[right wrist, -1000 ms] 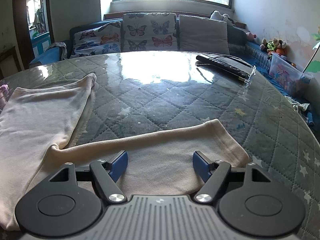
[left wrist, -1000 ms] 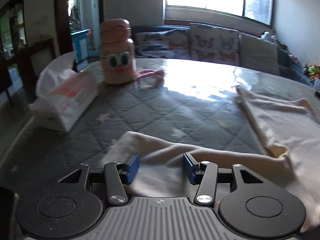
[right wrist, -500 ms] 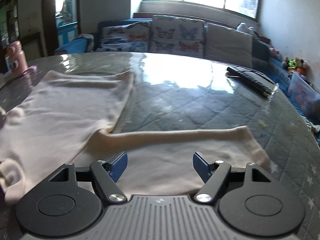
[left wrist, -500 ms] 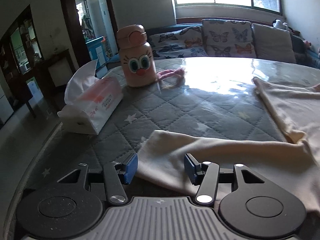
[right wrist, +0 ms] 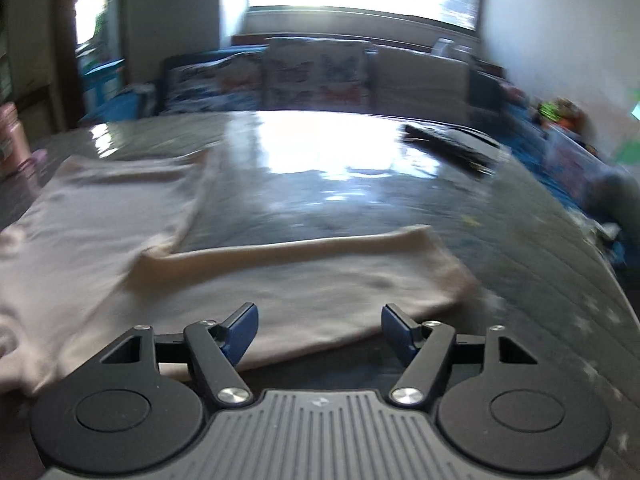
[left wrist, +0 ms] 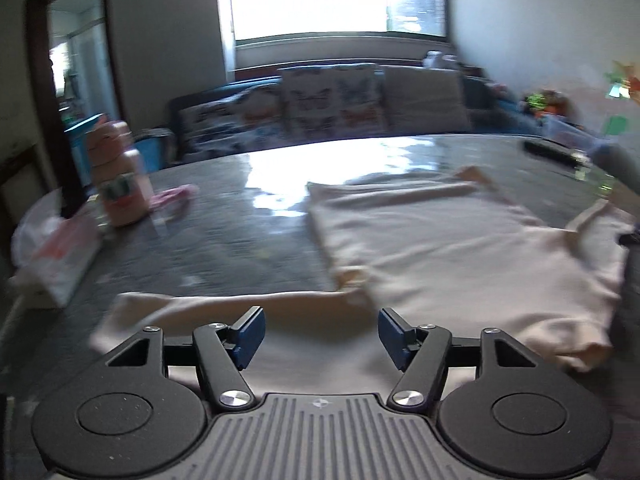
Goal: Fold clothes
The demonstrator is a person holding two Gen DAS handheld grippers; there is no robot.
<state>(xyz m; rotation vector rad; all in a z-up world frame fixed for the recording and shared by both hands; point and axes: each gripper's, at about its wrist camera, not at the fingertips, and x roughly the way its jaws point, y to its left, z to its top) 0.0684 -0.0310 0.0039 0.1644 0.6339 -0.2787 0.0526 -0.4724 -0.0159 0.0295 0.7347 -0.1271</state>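
A cream long-sleeved top lies flat on the quilted grey table cover [left wrist: 240, 240]. In the left wrist view its body [left wrist: 440, 248] spreads to the right and one sleeve [left wrist: 224, 308] runs left just ahead of my fingers. My left gripper [left wrist: 322, 332] hovers over that sleeve. Its jaws are opening, and cloth lies under the gap without being pinched. In the right wrist view the other sleeve [right wrist: 320, 280] stretches right from the body [right wrist: 100, 216]. My right gripper [right wrist: 319, 332] is at its near hem, its jaws closing but still wide, the pads off the cloth.
A pink bottle with a cartoon face [left wrist: 120, 176], a tissue pack [left wrist: 52, 252] and a small pink item [left wrist: 172, 196] sit at the left. A black flat object [right wrist: 452, 144] lies at the far right. A sofa with butterfly cushions [right wrist: 316, 72] stands behind the table.
The left view has swung right, so the bottle and tissues now sit far left, and its jaws stand wider. The right gripper drew back to the sleeve's near hem with its jaws slightly narrower.
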